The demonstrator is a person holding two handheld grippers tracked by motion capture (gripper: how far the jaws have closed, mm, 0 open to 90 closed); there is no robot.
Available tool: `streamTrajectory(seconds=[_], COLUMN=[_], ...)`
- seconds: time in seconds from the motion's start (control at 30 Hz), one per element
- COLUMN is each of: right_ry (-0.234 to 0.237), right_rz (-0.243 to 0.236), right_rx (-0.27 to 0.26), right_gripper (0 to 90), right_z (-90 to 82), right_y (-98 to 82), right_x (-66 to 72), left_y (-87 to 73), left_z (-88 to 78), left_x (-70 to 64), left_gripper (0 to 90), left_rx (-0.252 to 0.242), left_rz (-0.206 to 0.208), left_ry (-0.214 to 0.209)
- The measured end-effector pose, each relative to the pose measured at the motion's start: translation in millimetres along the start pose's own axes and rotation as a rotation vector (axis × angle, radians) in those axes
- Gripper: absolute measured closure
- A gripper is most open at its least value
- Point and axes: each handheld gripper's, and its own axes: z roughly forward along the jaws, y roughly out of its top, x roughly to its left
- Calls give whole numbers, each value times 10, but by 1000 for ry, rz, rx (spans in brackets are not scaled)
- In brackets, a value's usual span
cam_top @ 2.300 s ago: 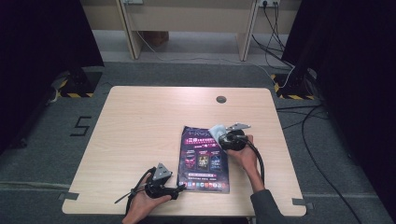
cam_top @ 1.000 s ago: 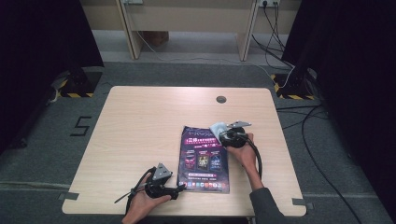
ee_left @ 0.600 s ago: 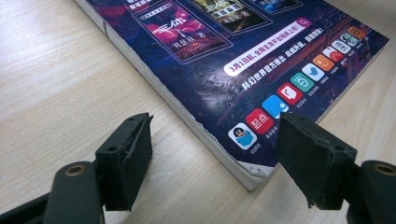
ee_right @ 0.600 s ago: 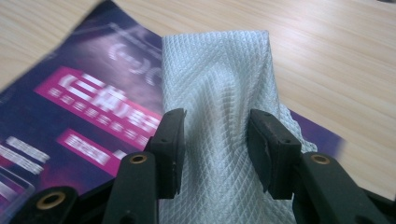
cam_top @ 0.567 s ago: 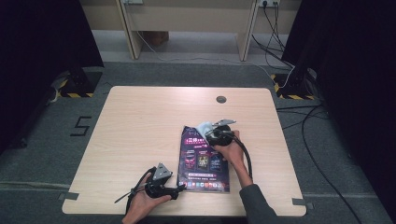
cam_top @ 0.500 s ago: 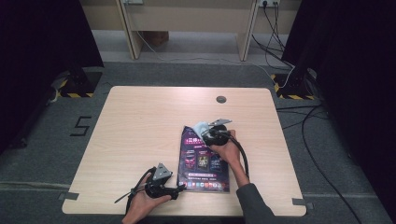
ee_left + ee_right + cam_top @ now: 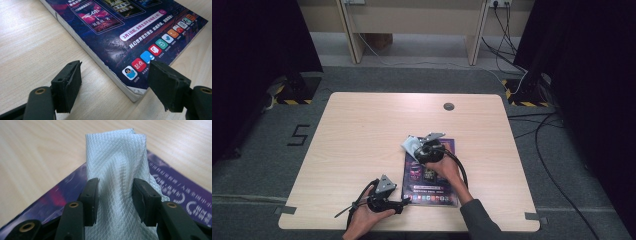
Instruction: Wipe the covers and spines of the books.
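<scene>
1. Pinching the pale blue waffle-weave cloth (image 7: 116,192) between its pads, your right gripper (image 7: 115,200) holds it bunched so the free fold drags over the far corner of the magazine (image 7: 429,172), probably to wipe its cover.
2. Your left gripper (image 7: 113,86) has its jaws spread wide with nothing gripped, straddling the magazine's near corner, likely to steady it against sliding.
3. Beneath it all, the wooden table (image 7: 362,130) gives a flat base.
</scene>
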Motion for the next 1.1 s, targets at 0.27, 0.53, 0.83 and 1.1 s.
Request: streamTrajectory(seconds=[0.27,0.53,0.83,1.1], right_ry=[7,-68,-24,67], right_rz=[-18,56,10,-86], right_rx=[15,25,29,28], right_gripper=[570,571,574,574], right_z=[-242,-457,-416,-368], right_y=[-221,-402,-379,-363], right_x=[-38,-227,48,407], left_y=[-2,-2,0,-4], left_z=[1,1,0,-9], left_x=[-3,-1,1,2], left_gripper=[263,264,264,266], left_rx=[-4,-4,0,2], left_rz=[-4,-3,2,4], left_ry=[1,-1,-2,-7])
